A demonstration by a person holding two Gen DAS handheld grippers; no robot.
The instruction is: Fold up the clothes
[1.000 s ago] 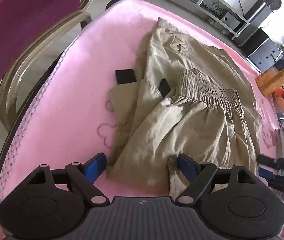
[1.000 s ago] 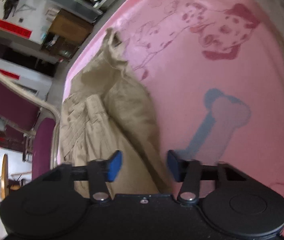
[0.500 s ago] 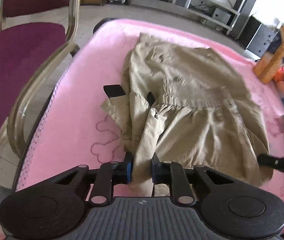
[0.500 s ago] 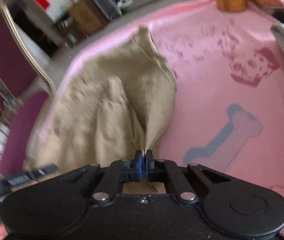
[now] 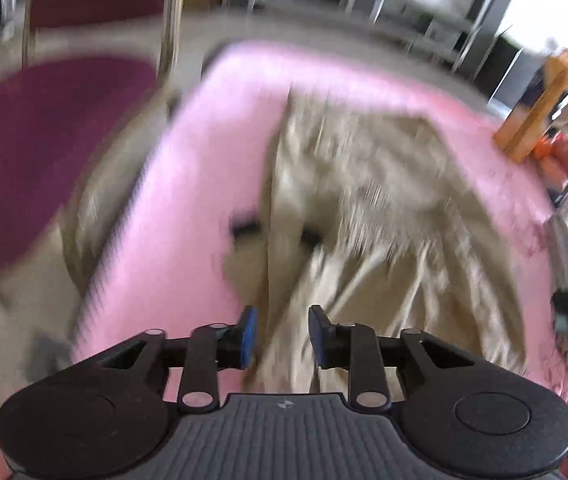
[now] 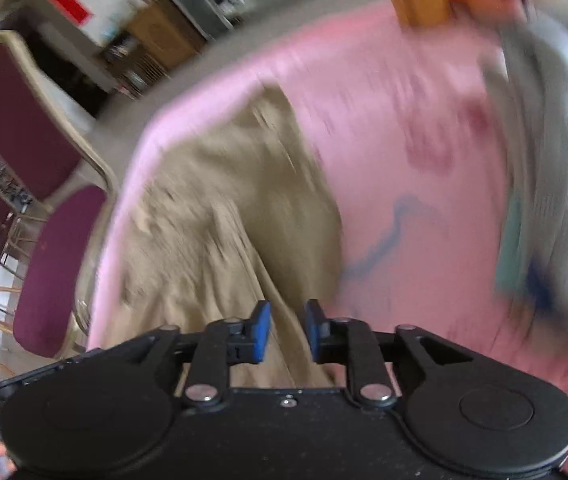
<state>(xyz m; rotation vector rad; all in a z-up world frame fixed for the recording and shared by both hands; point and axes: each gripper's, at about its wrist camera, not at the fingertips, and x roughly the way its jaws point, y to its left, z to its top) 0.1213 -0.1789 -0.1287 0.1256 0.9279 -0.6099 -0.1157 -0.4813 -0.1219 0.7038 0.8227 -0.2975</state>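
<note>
Both the left gripper (image 5: 280, 334) and right gripper (image 6: 287, 330) have fingers parted around bunched, crumpled khaki fabric trousers (image 5: 364, 216) on the pink-covered worktop (image 5: 188, 200).

The khaki garment (image 5: 364, 216) lies crumpled on the pink cover, with many folds and a gathered elastic band near its middle. Its near edge rises in a bunched ridge. The picture is blurred.

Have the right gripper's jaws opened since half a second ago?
Yes. The right gripper was pinched shut on the khaki garment then; now its blue pads stand apart, cloth loose between them over the pink cover.
</note>
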